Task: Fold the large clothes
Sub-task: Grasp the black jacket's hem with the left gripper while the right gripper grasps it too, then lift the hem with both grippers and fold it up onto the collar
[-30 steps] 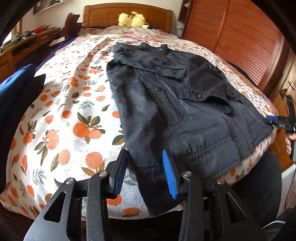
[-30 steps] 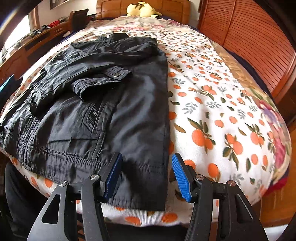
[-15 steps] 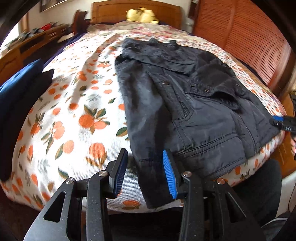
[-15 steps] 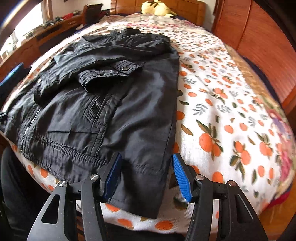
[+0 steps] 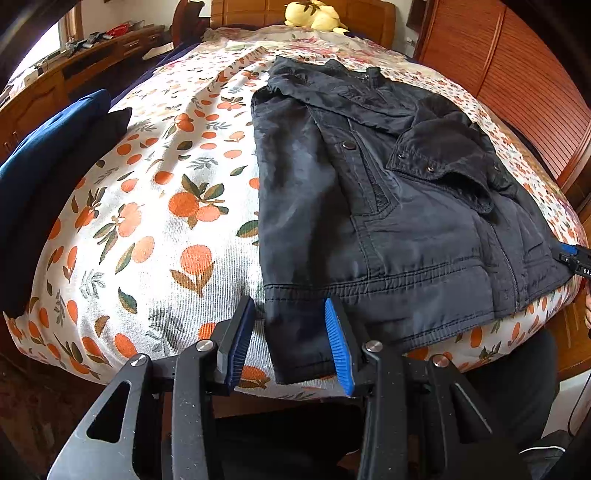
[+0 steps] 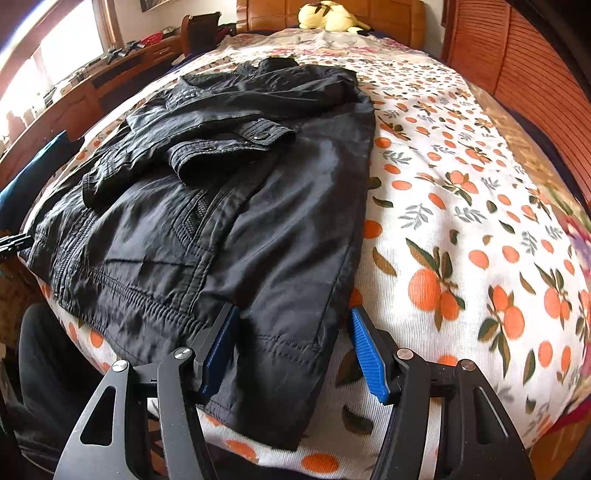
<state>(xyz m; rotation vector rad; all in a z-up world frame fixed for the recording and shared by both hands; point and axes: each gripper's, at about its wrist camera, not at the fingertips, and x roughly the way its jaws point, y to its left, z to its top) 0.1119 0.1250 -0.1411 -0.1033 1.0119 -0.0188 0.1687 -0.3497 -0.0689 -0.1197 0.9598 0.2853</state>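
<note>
Nothing here sits inside a container; your black jacket [image 5: 388, 206] lies straight on the bed [image 5: 159, 221], spread over a sheet printed with oranges and leaves. A yellow plush toy [image 5: 317, 16] rests against the wooden headboard [image 6: 388, 18], slatted wooden doors [image 5: 517, 81] run along one side, and a wooden worktop [image 6: 85, 85] with small clutter lines the other. Folded dark blue cloth [image 5: 48, 147] lies at the bed's edge beside the jacket. The jacket has both sleeves folded across its front, snap cuffs showing, its elastic hem toward you and hanging slightly over the mattress edge. Your left gripper [image 5: 290, 341] has its fingers spread wide around one lower hem corner without pinching it; your right gripper [image 6: 295, 354] likewise straddles the other corner, fingers apart, holding nothing.
</note>
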